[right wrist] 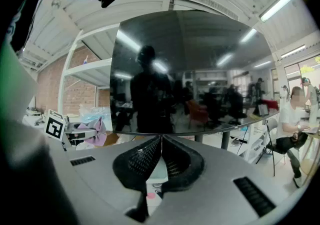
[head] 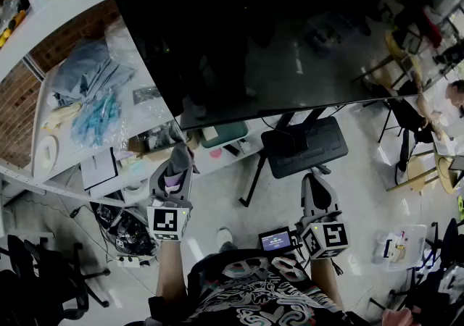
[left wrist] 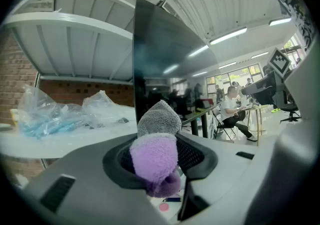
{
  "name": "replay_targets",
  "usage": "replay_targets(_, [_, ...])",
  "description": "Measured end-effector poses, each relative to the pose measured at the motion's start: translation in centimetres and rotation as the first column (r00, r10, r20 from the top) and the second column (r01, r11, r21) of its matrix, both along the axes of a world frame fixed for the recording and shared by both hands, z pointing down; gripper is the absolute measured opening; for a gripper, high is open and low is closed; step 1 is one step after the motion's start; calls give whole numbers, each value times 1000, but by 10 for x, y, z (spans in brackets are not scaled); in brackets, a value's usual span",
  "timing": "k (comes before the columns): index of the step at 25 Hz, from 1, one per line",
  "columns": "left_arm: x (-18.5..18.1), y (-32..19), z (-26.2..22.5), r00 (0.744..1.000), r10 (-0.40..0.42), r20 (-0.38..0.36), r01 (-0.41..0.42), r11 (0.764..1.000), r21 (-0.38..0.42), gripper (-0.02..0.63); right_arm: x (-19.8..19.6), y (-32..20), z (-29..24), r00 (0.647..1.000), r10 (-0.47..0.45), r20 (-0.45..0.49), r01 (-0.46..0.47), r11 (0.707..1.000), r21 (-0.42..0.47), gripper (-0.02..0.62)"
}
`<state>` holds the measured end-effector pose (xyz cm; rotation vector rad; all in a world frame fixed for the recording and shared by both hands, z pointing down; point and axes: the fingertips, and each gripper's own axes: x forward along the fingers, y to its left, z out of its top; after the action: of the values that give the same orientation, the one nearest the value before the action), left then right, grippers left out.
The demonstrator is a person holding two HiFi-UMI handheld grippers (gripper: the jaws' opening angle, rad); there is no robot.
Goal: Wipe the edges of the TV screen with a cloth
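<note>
The big black TV screen (head: 275, 27) fills the top of the head view; its lower edge (head: 290, 109) runs above both grippers. My left gripper (head: 176, 166) is shut on a folded purple and grey cloth (left wrist: 156, 146), held just below the screen's bottom left corner (head: 180, 126). In the left gripper view the screen's left edge (left wrist: 135, 64) stands right behind the cloth. My right gripper (head: 313, 185) is shut with nothing between its fingers, below the screen's middle (right wrist: 190, 69). The left gripper with the cloth (right wrist: 95, 131) shows at the left in the right gripper view.
A white shelf (head: 109, 129) with plastic bags (head: 98, 111) and a grey bundle stands left of the screen. The TV's black stand (head: 304, 145) rests on the floor between the grippers. Desks, chairs and seated people (head: 457, 93) are at the right.
</note>
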<state>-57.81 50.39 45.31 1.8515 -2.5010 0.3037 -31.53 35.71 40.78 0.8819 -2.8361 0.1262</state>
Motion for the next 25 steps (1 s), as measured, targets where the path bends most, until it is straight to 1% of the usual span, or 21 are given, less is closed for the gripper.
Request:
replay_targets(4, [-17, -7, 5, 1000, 7, 12, -7, 1000, 6, 161, -9, -3, 5, 1000, 12, 8, -12, 1000, 6, 32])
replay_targets(8, [-28, -13, 6, 1000, 6, 10, -7, 1000, 7, 161, -9, -3, 7, 998, 63, -5, -63, 998, -1, 32])
replay_targets(10, [-28, -18, 9, 999, 21, 28, -21, 1000, -8, 163, -6, -3, 10, 996, 85, -9, -85, 996, -7, 32])
replay_targets(12, [-28, -24, 12, 997, 36, 74, -33, 999, -43, 163, -4, -2, 17, 995, 104, -1, -104, 994, -43, 32])
replay_targets(13, [-28, -27, 14, 993, 42, 111, -34, 997, -67, 162, -2, -2, 22, 993, 115, 4, -114, 991, -68, 32])
replay_targets(16, [-31, -34, 20, 972, 55, 230, -24, 990, -138, 163, 0, 1, 35, 989, 145, -5, -145, 983, -116, 32])
replay_targets(20, [-36, -40, 25, 951, 73, 301, -19, 984, -179, 163, 7, 5, 41, 984, 174, -24, -176, 978, -115, 32])
replay_targets(23, [-44, -44, 28, 934, 57, 353, 20, 977, -212, 163, 13, 2, 40, 980, 196, -30, -198, 974, -113, 32])
replay_targets(25, [-48, -46, 30, 912, 49, 408, 55, 969, -239, 163, 17, 0, 41, 978, 205, -39, -208, 972, -114, 32])
